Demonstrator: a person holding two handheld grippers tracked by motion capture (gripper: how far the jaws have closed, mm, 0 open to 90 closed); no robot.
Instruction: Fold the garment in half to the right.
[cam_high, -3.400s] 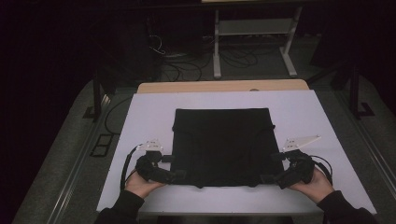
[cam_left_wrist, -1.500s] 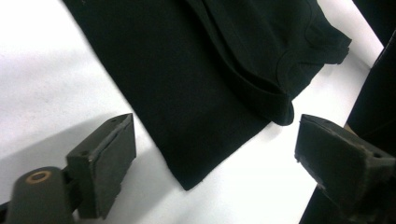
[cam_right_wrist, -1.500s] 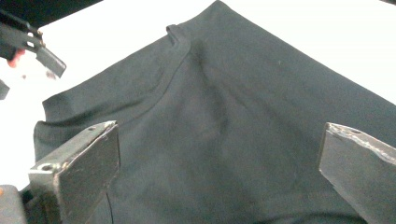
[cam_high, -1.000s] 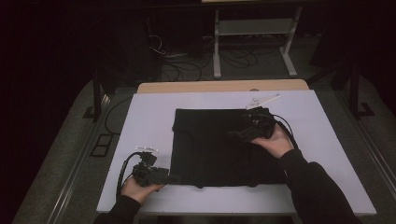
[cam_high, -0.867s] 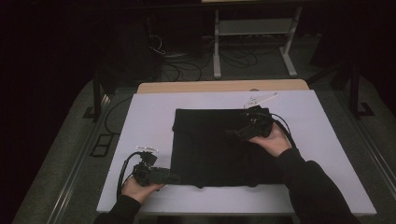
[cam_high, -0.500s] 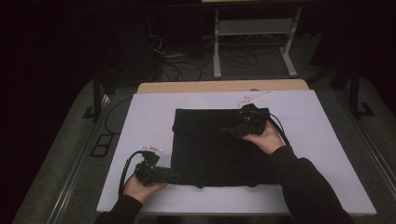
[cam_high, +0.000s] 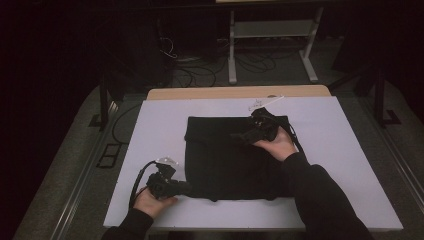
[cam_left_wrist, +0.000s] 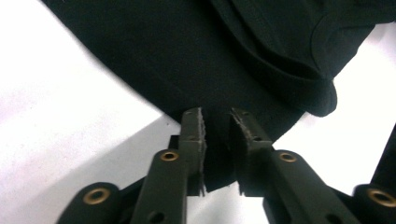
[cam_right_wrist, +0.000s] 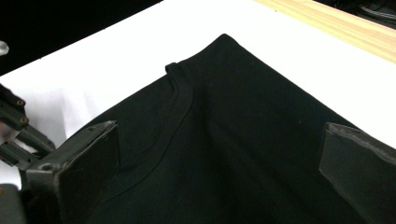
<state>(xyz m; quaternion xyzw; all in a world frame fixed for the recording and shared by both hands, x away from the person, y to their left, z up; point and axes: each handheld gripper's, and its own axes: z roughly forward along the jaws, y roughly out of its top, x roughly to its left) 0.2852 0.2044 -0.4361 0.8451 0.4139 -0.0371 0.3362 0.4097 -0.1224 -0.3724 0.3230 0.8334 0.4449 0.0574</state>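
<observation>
Left gripper (cam_high: 182, 188): positioned at the near left corner of the black garment (cam_high: 230, 155). In the left gripper view (cam_left_wrist: 217, 149) the jaws stand narrow, with a tongue of the cloth's edge (cam_left_wrist: 215, 154) running between them; the jaw faces lie close on either side of the fabric, gripping it. The left hand (cam_high: 150, 200) rests on the white table cover (cam_high: 150, 125), near the near edge.

Right gripper (cam_high: 240, 136): held over the far right part of the garment, pointing left across it. In the right gripper view (cam_right_wrist: 217, 154) the jaws stand wide apart, with nothing between them but the cloth surface below. Whether they touch the cloth cannot be told. The right hand (cam_high: 275, 145) sits just behind the tool, its dark sleeve (cam_high: 315, 195) crossing the garment's right side.

Garment: folded to a rough square, lying flat at the middle of the table cover. A ribbed collar band (cam_right_wrist: 180, 98) curves across its surface in the right gripper view; folded hems (cam_left_wrist: 289, 70) show in the left gripper view.

Surroundings: a strip of wooden tabletop (cam_high: 240, 92) shows beyond the far edge of the cover. Cables (cam_high: 200, 65) lie on the dark floor beyond, beside a pale metal stand (cam_high: 272, 35).
</observation>
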